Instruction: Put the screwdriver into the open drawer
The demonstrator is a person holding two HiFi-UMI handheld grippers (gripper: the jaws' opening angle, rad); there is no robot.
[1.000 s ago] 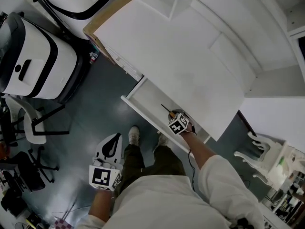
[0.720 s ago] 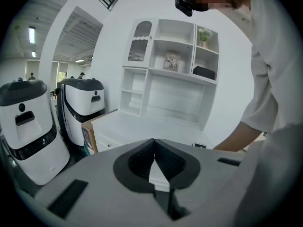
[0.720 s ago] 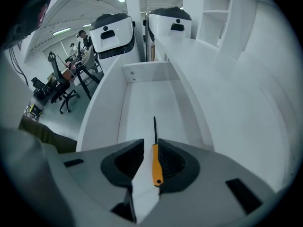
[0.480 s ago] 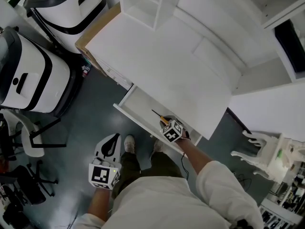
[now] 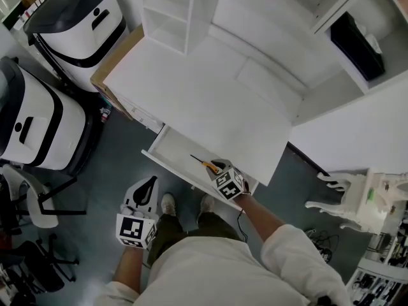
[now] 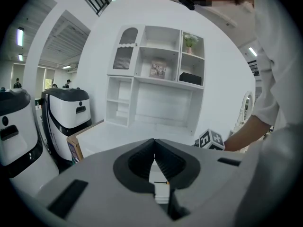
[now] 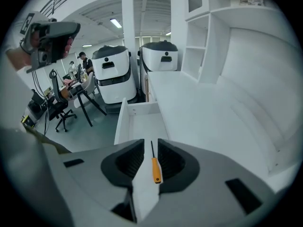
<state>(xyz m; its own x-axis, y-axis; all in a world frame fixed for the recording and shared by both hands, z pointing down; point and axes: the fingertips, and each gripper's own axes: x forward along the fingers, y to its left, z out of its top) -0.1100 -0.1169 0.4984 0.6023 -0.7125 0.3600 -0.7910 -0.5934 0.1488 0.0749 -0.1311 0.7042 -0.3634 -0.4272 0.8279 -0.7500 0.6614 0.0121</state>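
Note:
The screwdriver [image 5: 206,165], thin black shaft and orange handle, lies on the floor of the open white drawer [image 5: 167,165], near its right end. My right gripper [image 5: 219,173] hovers just behind the handle, open, nothing held. In the right gripper view the screwdriver [image 7: 155,169] shows in the gap between the spread jaws of the right gripper [image 7: 150,144], apart from both, with the drawer [image 7: 120,122] stretching ahead. My left gripper [image 5: 147,187] hangs low over the floor left of my legs. In its own view the left gripper [image 6: 154,144] is shut and holds nothing.
The drawer sticks out from under a white desk [image 5: 210,101] with a shelf unit [image 5: 167,8] at its back. Two white machines [image 5: 73,14] [image 5: 32,123] and a chair [image 5: 29,199] stand to the left. A white ornate stand [image 5: 354,199] is at the right.
The right gripper has let go of the screwdriver and drawn back toward me, so the whole tool now shows in the drawer. The head view has shifted; the left gripper stays put.

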